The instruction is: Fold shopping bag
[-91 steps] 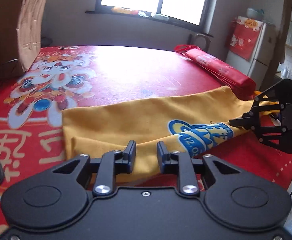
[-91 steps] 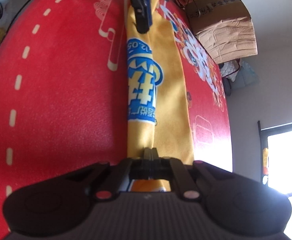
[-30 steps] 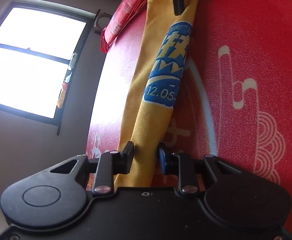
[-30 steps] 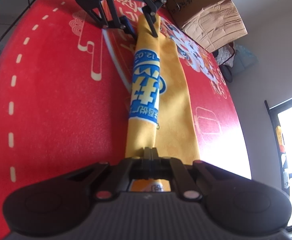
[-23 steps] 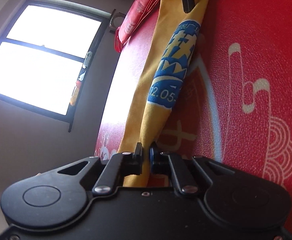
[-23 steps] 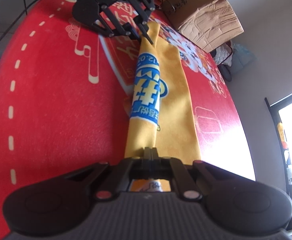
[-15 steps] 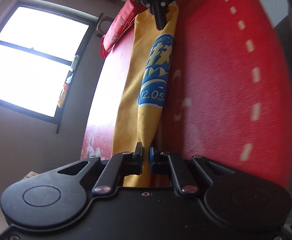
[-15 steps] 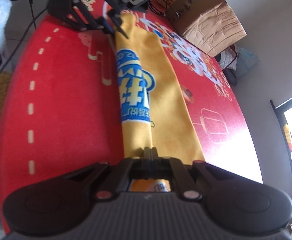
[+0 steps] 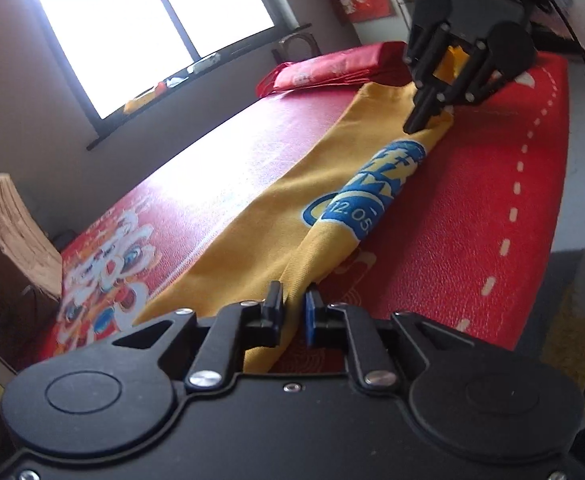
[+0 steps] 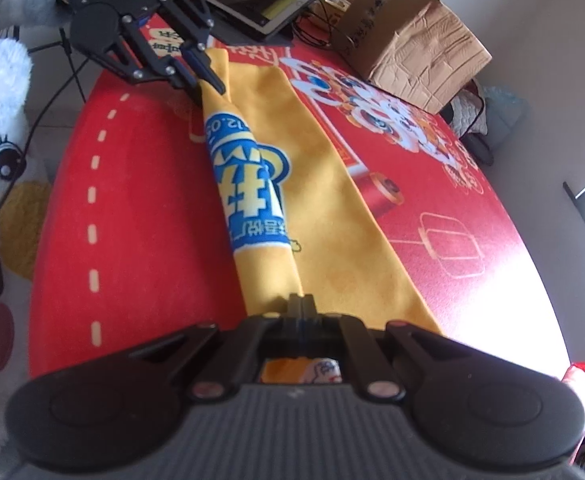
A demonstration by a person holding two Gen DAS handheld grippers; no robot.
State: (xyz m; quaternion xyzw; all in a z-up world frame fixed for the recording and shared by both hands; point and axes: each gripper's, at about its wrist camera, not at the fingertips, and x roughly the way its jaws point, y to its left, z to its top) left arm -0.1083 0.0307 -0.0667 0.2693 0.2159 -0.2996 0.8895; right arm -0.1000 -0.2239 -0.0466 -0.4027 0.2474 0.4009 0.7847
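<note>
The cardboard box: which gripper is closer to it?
Left. The left gripper pinches the yellow bag at the end nearer the cardboard box; the right gripper holds the opposite end.

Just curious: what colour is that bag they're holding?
The shopping bag is yellow with a blue-and-white printed logo, clearest in the right wrist view.
</note>
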